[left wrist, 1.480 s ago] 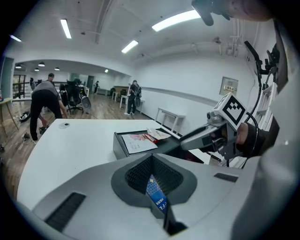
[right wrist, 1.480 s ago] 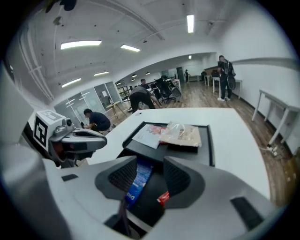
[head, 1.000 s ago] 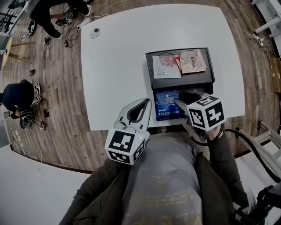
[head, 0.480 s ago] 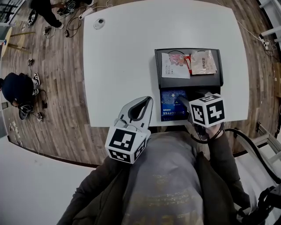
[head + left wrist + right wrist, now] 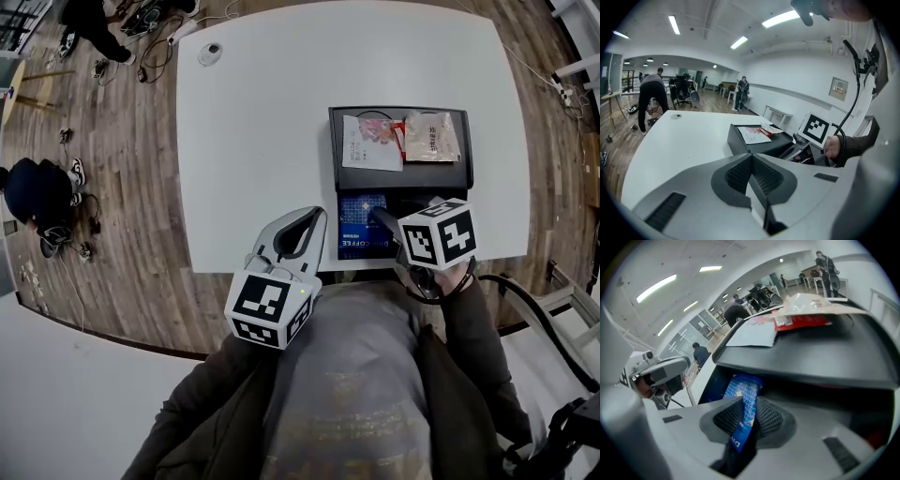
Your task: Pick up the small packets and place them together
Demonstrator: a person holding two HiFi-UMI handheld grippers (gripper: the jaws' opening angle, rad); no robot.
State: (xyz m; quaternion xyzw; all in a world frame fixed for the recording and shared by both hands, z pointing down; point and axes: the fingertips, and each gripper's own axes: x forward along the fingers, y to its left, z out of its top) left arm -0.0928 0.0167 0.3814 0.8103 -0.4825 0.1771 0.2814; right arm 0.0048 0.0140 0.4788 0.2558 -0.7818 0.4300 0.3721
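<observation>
A black two-level box [image 5: 335, 150] stands on the white table [image 5: 253, 122]. On its top lie a white packet [image 5: 364, 145], a red packet [image 5: 397, 139] and a beige packet [image 5: 432, 135]. Its lower level holds blue packets [image 5: 359, 223]. My right gripper [image 5: 380, 217] reaches into that lower level. Its jaws are closing, and in the right gripper view a blue packet [image 5: 743, 387] stands edge-on between the pads of the right gripper [image 5: 750, 404], touching both. My left gripper [image 5: 305, 225] hovers at the table's near edge, left of the box. The left gripper [image 5: 751, 157] is shut, with nothing in it.
A small round object [image 5: 212, 51] lies at the table's far left corner. People [image 5: 37, 197] and cables are on the wooden floor to the left. The table's near edge runs just below the box.
My right gripper's jaws have narrowed around a blue packet in the lower level. The left gripper has stayed in place.
</observation>
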